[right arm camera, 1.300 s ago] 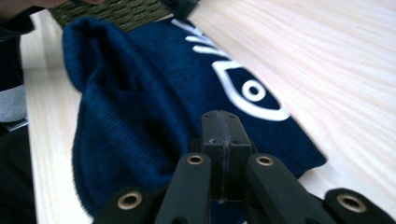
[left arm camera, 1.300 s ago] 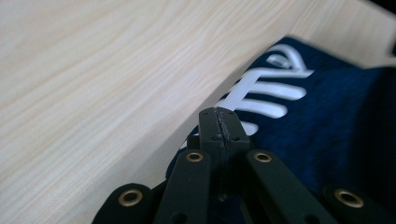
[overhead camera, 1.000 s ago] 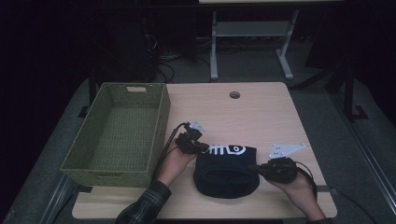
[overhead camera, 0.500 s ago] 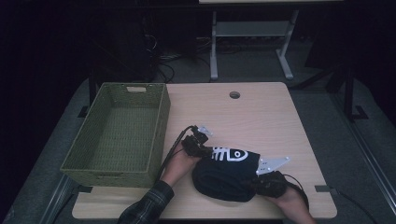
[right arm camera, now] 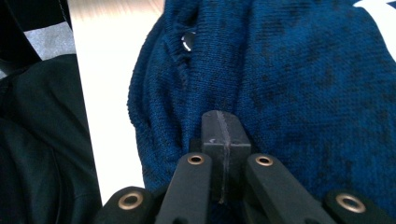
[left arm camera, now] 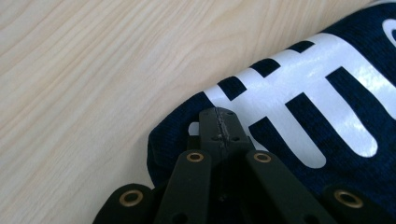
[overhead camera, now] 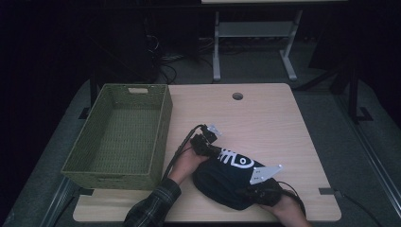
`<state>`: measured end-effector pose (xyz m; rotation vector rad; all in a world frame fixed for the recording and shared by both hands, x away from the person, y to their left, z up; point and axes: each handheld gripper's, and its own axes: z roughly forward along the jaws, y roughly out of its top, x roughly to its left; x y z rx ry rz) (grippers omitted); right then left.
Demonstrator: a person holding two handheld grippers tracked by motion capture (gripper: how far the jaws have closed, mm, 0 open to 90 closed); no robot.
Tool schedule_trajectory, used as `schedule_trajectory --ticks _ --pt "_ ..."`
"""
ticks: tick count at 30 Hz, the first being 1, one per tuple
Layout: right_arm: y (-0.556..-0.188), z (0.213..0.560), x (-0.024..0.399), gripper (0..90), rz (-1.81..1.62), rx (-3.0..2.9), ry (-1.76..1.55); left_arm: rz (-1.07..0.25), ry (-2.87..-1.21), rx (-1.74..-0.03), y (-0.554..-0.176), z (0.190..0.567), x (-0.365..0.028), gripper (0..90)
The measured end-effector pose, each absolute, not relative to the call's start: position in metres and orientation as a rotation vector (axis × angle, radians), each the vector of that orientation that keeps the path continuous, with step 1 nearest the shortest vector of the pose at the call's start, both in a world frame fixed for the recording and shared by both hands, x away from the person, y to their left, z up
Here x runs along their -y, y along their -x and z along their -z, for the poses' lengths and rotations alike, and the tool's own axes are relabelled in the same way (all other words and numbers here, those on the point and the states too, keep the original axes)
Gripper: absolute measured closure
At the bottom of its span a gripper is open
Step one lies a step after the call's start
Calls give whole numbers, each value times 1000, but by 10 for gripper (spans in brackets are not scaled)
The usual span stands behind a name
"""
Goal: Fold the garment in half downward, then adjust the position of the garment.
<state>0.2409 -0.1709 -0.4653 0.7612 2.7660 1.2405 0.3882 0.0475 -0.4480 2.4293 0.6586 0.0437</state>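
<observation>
Wooden table point(overhead camera: 283, 123), one basket point(overhead camera: 118, 137), one garment point(overhead camera: 227, 175), two tools

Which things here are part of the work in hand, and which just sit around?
In the job:
- dark blue knitted garment with white print
- left tongs, shut at its edge
- right tongs, shut against it

Lying about:
- green woven basket
- light wooden table
- white metal stand

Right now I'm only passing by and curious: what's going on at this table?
A person works a dark blue garment with a gripper in each hand. The left gripper sits shut at the garment's edge by the white print; the right gripper sits shut against the knit near the table's front edge. Whether either pinches cloth is unclear. A green basket stands empty beside the left gripper.
</observation>
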Motion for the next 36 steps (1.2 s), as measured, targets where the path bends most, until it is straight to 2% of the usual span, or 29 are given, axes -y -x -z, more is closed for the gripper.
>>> schedule_trajectory --ticks 9,14,21,26,31,36 --pt "-239 463 162 900 -1241 -2776 -727 -53 -2429 -639 -387 443 -43 900" --pt "-242 456 170 900 -1290 -2739 -747 -36 -2377 -632 -382 430 -51 900" --pt "-248 439 189 900 -1359 -2607 -807 -18 -2273 -631 -355 409 -66 900" --pt "-261 439 204 900 -1319 -2539 -870 -24 -2269 -608 -326 400 -79 900" --pt "-272 443 215 900 -1275 -2495 -931 -33 -2316 -612 -305 406 -86 900" --pt "-277 451 216 900 -1218 -2514 -973 -59 -2397 -633 -308 426 -84 900"
